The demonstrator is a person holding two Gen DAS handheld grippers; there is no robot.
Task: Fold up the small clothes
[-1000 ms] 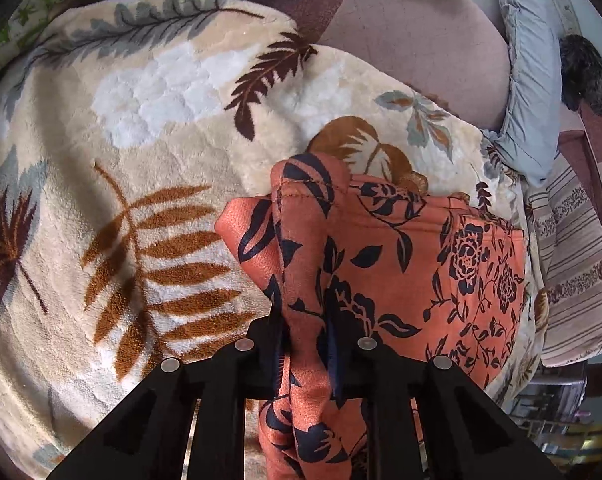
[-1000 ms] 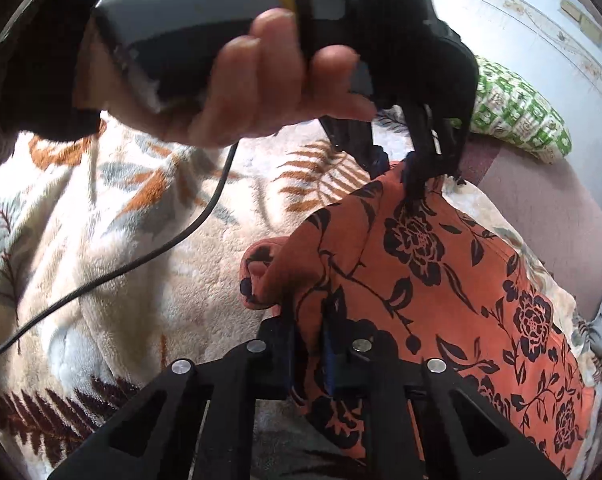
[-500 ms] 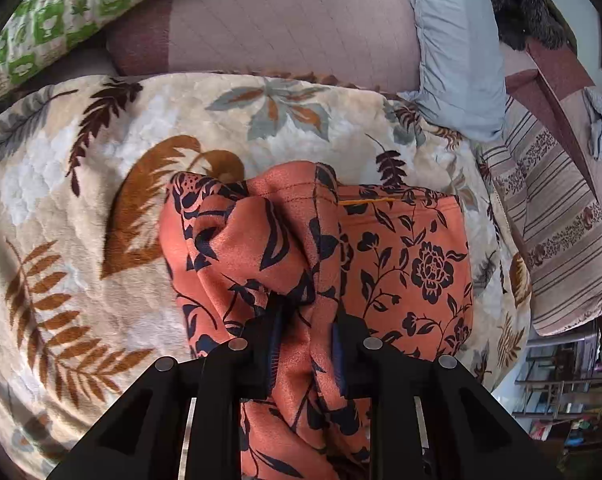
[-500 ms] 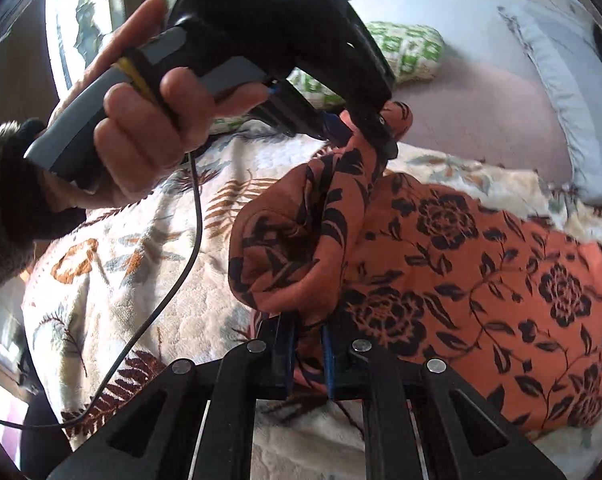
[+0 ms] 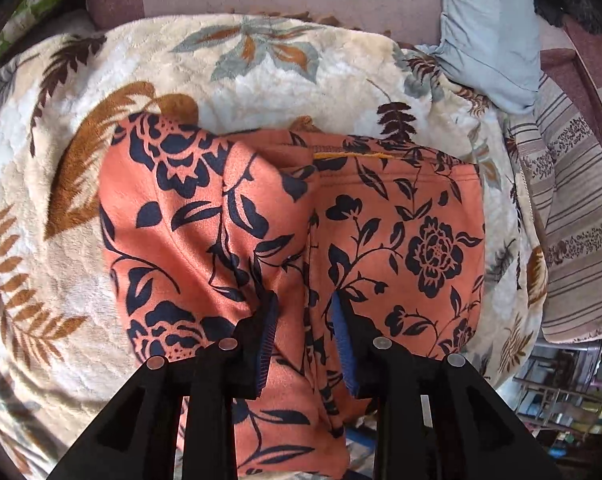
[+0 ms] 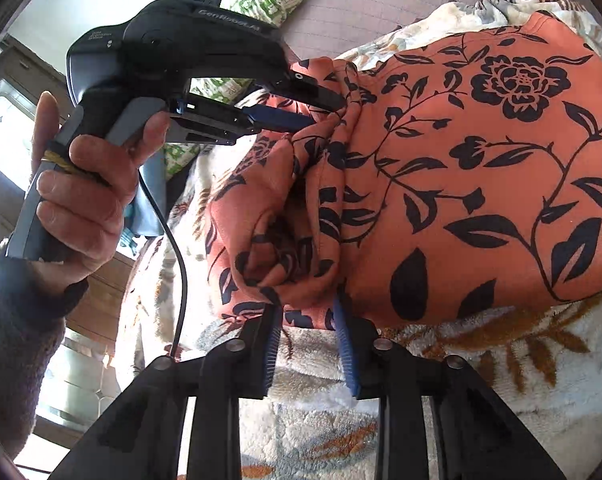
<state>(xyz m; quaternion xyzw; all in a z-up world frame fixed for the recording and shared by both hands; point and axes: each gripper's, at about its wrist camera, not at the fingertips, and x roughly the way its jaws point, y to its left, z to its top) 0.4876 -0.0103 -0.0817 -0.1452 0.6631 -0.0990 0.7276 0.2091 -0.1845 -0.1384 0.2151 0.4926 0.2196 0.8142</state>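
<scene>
Garment (image 5: 401,240), one orange floral piece, lies doubled over on the leaf-print blanket (image 5: 261,64), its edge directly ahead of both tools. Left gripper (image 5: 303,304) and right gripper (image 6: 305,300) (two in all) are opening, cloth still between their jaws. Advice: release fully, withdraw straight back, avoid dragging the fold.

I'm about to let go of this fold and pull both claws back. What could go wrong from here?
1. The folded flap sits puffy and bunched, not flat on the garment; it may spring open once released.
2. Both claws are opening, but cloth is between the left claw pads and at the right claw tips; pulling back early could drag the fold.
3. The plush blanket is soft and uneven, so the fold may slump.
</scene>
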